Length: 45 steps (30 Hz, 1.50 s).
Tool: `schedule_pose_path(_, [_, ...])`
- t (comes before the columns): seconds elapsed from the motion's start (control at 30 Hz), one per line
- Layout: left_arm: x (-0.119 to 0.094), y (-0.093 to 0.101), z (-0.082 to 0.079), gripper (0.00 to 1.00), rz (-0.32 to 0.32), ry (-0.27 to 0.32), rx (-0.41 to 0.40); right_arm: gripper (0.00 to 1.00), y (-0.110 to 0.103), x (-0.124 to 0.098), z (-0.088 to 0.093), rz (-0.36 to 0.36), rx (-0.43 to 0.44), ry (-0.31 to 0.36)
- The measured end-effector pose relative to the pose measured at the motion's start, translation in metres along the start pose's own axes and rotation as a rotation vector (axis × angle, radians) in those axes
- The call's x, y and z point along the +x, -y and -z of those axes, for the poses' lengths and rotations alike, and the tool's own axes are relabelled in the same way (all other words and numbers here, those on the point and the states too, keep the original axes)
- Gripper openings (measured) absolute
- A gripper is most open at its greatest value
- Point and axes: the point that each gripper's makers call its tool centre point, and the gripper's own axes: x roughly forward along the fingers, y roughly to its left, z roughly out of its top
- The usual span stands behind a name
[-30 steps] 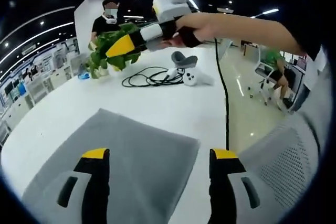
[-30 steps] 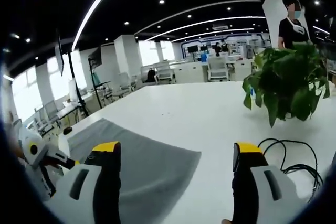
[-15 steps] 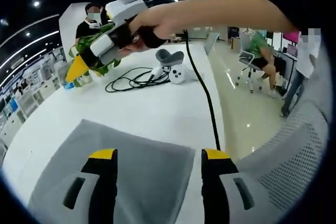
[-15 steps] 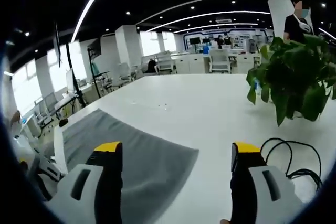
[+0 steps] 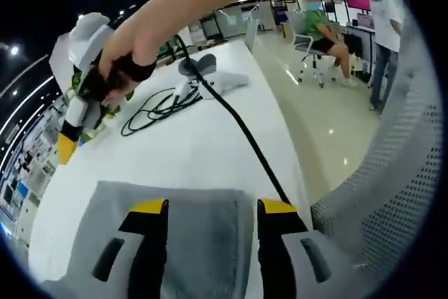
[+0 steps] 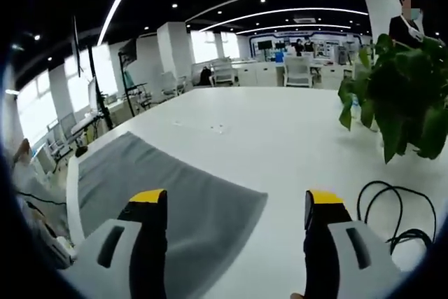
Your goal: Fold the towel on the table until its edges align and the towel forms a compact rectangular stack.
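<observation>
Towel (image 5: 175, 232) is lying flat and grey on the white table (image 5: 203, 152), spreading out under and ahead of the left gripper (image 5: 210, 208), whose two yellow-tipped fingers (image 5: 148, 208) are standing apart with nothing between them but cloth seen from above. In the right gripper view the towel (image 6: 161, 187) is reaching from beyond the left finger toward the gap, its near corner ending between the fingers; the right gripper (image 6: 236, 197) is gaping wide and holding nothing.

In the left gripper view the right gripper (image 5: 73, 127) is showing up beyond the left finger, carried in the person's hand (image 5: 122, 61), with its black cable (image 5: 238, 131) trailing back across the table toward the right finger.

Trouble looks likeliest from that cable: it is hanging just past the towel's far edge, and it could drag over the cloth and rumple it as the hands are moving. Both grippers are coming at one end of the towel, so an uneven pinch, one corner caught and the other missed, would be skewing the fold. A coil of black wire (image 6: 395, 208) and a potted plant (image 6: 406, 103) are sitting beyond the right finger, well clear of the towel.
</observation>
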Motion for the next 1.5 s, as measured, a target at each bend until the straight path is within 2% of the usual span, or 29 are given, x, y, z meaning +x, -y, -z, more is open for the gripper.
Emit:
schedule_pose_path(0.13, [0.005, 0.003, 0.004, 0.5, 0.012, -0.014, 0.002, 0.77, 0.003, 0.011, 0.006, 0.006, -0.002, -0.004])
schedule_pose_path(0.2, [0.006, 0.005, 0.006, 0.49, 0.012, -0.023, 0.029, 0.75, 0.005, 0.017, 0.014, 0.004, -0.021, -0.032])
schedule_pose_path(0.27, [0.007, 0.007, 0.008, 0.48, 0.023, -0.029, 0.033, 0.7, 0.006, 0.023, 0.019, -0.003, -0.021, -0.047])
schedule_pose_path(0.37, [0.009, 0.009, 0.009, 0.48, 0.038, -0.027, -0.009, 0.62, 0.008, 0.029, 0.025, -0.003, -0.013, -0.059])
schedule_pose_path(0.53, [0.013, 0.01, 0.009, 0.46, 0.034, -0.021, -0.04, 0.61, 0.01, 0.043, 0.033, -0.002, 0.022, -0.078])
schedule_pose_path(0.63, [0.017, 0.011, 0.011, 0.44, 0.013, -0.029, -0.002, 0.59, 0.012, 0.05, 0.036, 0.007, 0.036, -0.072])
schedule_pose_path(0.97, [0.021, 0.016, 0.01, 0.35, 0.016, -0.018, 0.023, 0.56, 0.02, 0.064, 0.049, 0.022, 0.045, -0.103])
schedule_pose_path(1.17, [0.025, 0.017, 0.011, 0.27, 0.023, -0.018, -0.013, 0.56, 0.017, 0.064, 0.055, 0.025, 0.061, -0.115])
schedule_pose_path(1.27, [0.026, 0.015, 0.014, 0.25, 0.014, -0.023, -0.091, 0.55, 0.016, 0.064, 0.056, 0.022, 0.054, -0.12])
schedule_pose_path(1.4, [0.024, 0.013, 0.015, 0.22, 0.009, -0.026, -0.096, 0.55, 0.017, 0.066, 0.058, 0.024, 0.044, -0.13])
schedule_pose_path(1.5, [0.023, 0.017, 0.018, 0.16, 0.026, -0.025, -0.155, 0.54, 0.021, 0.069, 0.057, 0.032, 0.052, -0.13])
